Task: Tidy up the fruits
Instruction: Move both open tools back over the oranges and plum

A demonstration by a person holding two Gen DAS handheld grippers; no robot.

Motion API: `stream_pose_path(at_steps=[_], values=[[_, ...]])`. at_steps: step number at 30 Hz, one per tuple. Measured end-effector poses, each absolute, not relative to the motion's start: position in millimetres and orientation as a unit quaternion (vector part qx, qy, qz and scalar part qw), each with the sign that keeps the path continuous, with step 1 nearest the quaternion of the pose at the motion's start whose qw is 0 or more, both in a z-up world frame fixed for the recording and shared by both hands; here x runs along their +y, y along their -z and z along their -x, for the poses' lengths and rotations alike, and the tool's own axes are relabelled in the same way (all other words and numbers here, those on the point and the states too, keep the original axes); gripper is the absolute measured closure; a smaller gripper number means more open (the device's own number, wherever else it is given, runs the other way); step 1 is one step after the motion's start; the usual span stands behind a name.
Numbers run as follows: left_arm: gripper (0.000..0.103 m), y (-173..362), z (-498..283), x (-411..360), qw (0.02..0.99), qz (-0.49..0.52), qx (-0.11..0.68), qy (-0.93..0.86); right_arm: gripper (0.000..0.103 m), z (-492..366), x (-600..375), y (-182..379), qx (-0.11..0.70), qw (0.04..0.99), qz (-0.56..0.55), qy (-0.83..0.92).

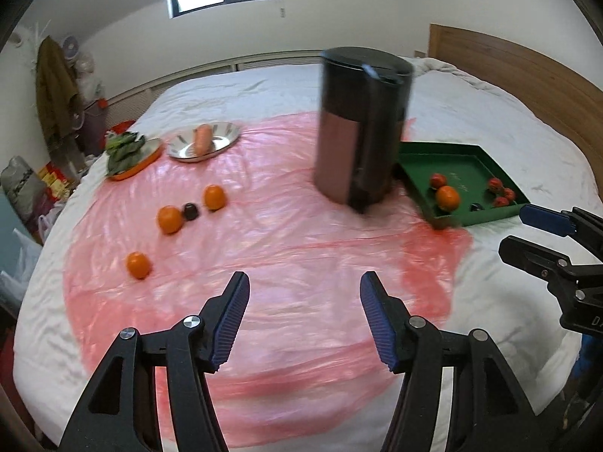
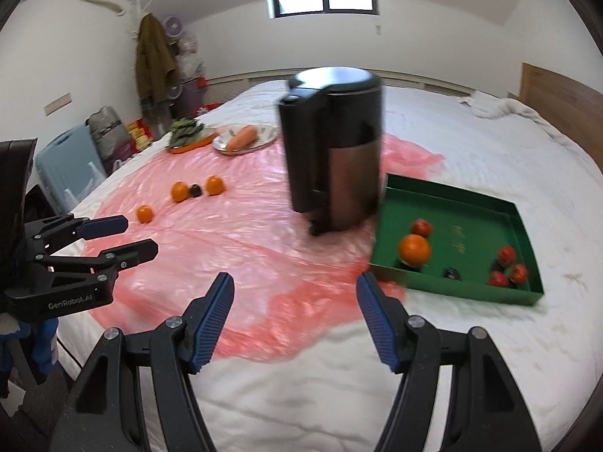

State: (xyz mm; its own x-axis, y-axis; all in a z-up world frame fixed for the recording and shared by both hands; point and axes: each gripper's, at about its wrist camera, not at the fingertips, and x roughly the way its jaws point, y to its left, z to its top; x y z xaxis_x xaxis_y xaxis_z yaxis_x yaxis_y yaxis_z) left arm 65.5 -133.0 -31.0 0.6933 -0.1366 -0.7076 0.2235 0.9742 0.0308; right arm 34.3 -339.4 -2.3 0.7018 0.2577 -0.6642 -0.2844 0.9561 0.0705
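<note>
Three oranges lie loose on the pink plastic sheet (image 1: 286, 248): the nearest orange (image 1: 138, 264), a middle one (image 1: 170, 219) and a far one (image 1: 214, 197), with a dark fruit (image 1: 190, 211) between the last two. The green tray (image 2: 471, 218) holds an orange (image 2: 414, 250), several small red fruits (image 2: 507, 254) and a dark fruit (image 2: 451, 273). My left gripper (image 1: 304, 314) is open and empty above the sheet. My right gripper (image 2: 295, 309) is open and empty, near the tray's front left corner.
A tall black and copper kettle (image 1: 361, 128) stands between the loose fruit and the tray. At the back left are a metal plate with a carrot (image 1: 202, 137) and an orange dish of leafy greens (image 1: 126, 150). All rest on a white bed with a wooden headboard (image 1: 520, 71).
</note>
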Motion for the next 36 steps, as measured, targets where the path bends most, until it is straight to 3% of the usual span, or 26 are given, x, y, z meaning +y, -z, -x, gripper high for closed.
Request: stream_pose_path(at_steps=[20, 29, 36], values=[[0.043, 60, -115, 22, 0.921, 0.015, 0.389, -0.008, 0.000, -120, -197, 29, 0.383, 0.878, 0.112, -0.265], [0.044, 87, -150, 52, 0.913, 0.019, 0.406, -0.013, 0.000, -168, -144, 51, 0.397, 0.847, 0.136, -0.328], [0.044, 105, -167, 62, 0.908, 0.021, 0.419, -0.011, 0.008, -208, -105, 70, 0.401, 0.825, 0.187, -0.352]])
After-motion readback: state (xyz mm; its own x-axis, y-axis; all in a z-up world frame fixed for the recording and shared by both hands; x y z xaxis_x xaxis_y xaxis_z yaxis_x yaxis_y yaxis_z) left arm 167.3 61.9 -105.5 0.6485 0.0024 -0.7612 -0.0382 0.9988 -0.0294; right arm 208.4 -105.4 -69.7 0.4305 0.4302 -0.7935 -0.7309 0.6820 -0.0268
